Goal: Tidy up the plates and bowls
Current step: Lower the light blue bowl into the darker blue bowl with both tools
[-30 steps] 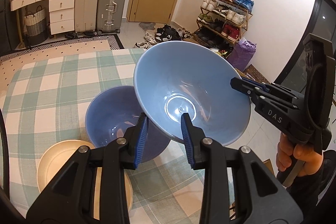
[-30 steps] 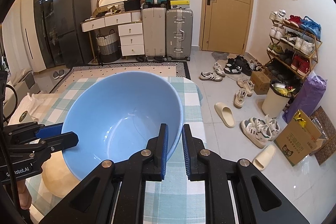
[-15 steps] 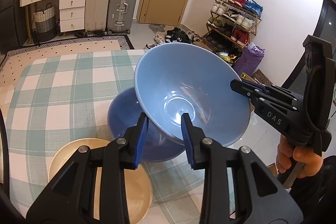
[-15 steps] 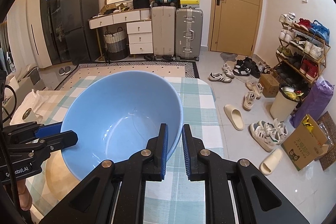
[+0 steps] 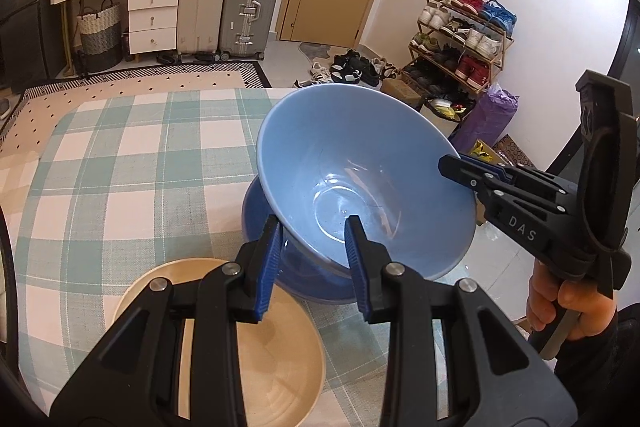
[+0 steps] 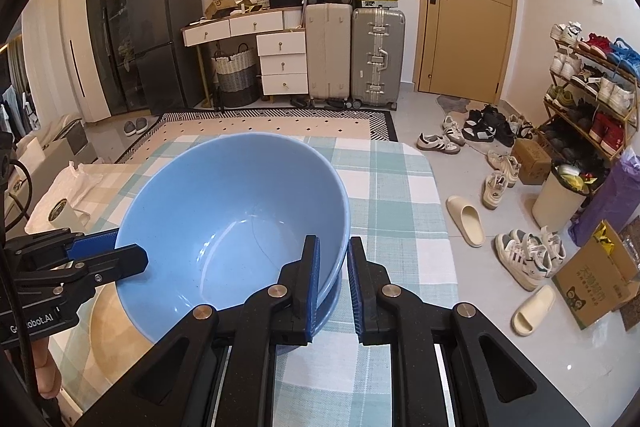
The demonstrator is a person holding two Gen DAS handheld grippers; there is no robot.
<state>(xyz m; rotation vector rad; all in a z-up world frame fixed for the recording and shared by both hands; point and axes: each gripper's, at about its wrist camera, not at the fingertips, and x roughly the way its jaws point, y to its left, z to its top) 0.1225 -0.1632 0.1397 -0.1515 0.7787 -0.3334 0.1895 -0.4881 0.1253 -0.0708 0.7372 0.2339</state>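
Both grippers hold a light blue bowl (image 5: 360,187) tilted in the air. My left gripper (image 5: 314,251) is shut on its near rim. My right gripper (image 6: 334,267) is shut on the bowl's (image 6: 240,219) right rim, and shows in the left wrist view (image 5: 452,163) at the far side. The left gripper (image 6: 120,251) clamps the opposite rim in the right wrist view. Directly under the held bowl, a darker blue bowl (image 5: 256,215) rests on the table, mostly covered. A cream plate (image 5: 272,367) lies just in front of it, under my left fingers.
The table wears a green-and-white checked cloth (image 5: 132,167); its right edge (image 6: 444,227) drops to a floor strewn with shoes and slippers. A mug (image 6: 60,215) stands on a white cloth to the left. Suitcases, drawers and a shoe rack line the walls.
Both grippers have carried the light blue bowl across and slightly down, so it now hangs over the darker blue bowl and hides most of it. Both grips are unchanged.
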